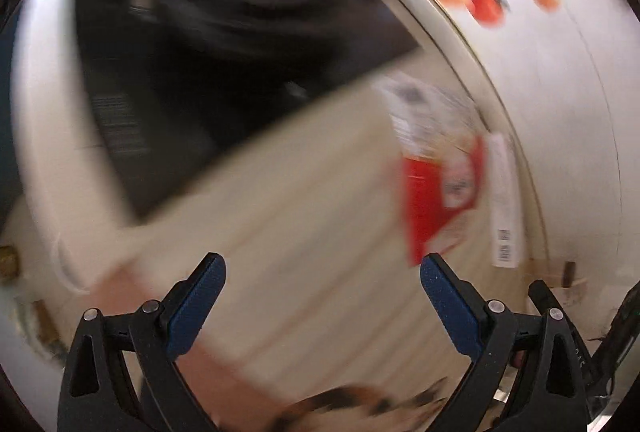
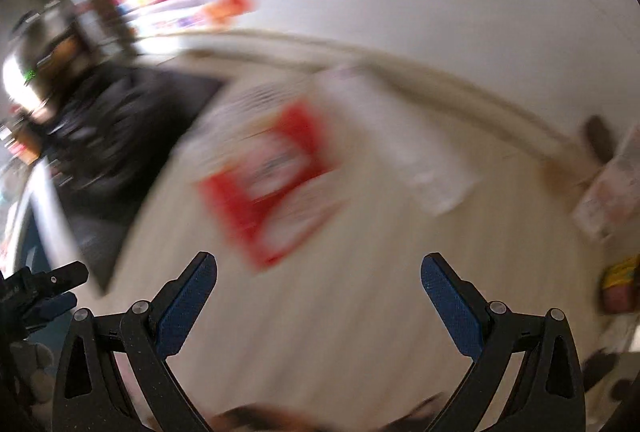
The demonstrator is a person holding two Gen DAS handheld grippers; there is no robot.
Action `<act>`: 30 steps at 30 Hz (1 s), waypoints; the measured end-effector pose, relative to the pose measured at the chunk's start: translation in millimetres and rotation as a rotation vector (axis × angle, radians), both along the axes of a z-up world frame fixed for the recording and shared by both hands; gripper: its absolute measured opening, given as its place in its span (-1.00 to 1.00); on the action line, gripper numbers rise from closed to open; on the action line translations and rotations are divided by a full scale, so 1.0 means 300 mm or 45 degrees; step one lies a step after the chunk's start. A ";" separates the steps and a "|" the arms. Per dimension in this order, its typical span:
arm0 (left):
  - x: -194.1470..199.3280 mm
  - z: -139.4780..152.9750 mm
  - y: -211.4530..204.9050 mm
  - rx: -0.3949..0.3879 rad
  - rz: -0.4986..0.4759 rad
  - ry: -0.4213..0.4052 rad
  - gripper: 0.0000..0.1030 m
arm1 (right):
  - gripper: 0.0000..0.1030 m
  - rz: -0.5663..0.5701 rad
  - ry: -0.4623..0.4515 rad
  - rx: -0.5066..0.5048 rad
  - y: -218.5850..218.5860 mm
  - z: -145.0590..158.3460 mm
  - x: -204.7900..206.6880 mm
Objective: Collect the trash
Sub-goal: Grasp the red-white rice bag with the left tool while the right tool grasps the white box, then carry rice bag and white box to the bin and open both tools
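Both views are smeared with motion blur, so fine detail is lost. The left gripper (image 1: 322,266) hangs over a pale counter (image 1: 304,232) with its 2 blue-padded fingers (image 1: 196,308) spread wide and nothing between them. The right gripper (image 2: 318,266) is spread just as wide and is also empty.

The trash lies ahead of both tools, apart from them. In the left wrist view a flat red and white package (image 1: 436,188) lies on the counter beyond the right-hand finger, with what looks like a crinkled clear and white wrapper (image 1: 424,116) at its far end. Just beside it, nearer the wall, lies a long white strip (image 1: 505,200) with a barcode printed at its near end. In the right wrist view the same red and white package (image 2: 276,180) sits ahead, a little toward the left-hand finger, and the white strip (image 2: 404,144) lies beside it.

The package is rectangular and thin, seemingly printed card or foil; its lettering cannot be read. The gripper frames are matte black, with round metal pins at the joints and finely textured blue pads.

The counter is cream with a faint lengthwise grain. A black cooktop (image 1: 224,44) is set into it, a circular ring showing on the glass. A plain white wall (image 1: 560,104) rises behind, bearing blurred orange and red stickers (image 1: 486,6). At the right edge of the right wrist view stands a yellow and pink item (image 2: 620,284), too blurred to identify.
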State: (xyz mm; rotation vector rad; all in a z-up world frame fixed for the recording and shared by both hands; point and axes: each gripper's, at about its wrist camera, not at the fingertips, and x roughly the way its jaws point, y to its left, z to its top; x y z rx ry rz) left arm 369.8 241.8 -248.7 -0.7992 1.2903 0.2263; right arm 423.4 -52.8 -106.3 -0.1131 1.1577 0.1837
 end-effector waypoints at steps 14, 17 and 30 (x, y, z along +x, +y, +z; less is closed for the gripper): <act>0.420 -0.190 -0.234 -0.055 -0.065 0.071 0.81 | 0.22 0.084 0.164 -0.130 -0.115 -0.321 0.486; 0.477 -0.175 -0.274 0.033 -0.112 0.074 0.08 | 0.08 0.100 0.202 -0.083 -0.104 -0.356 0.516; 0.456 0.087 -0.307 0.241 -0.222 -0.164 -0.94 | -0.21 0.079 0.146 0.028 -0.082 -0.274 0.405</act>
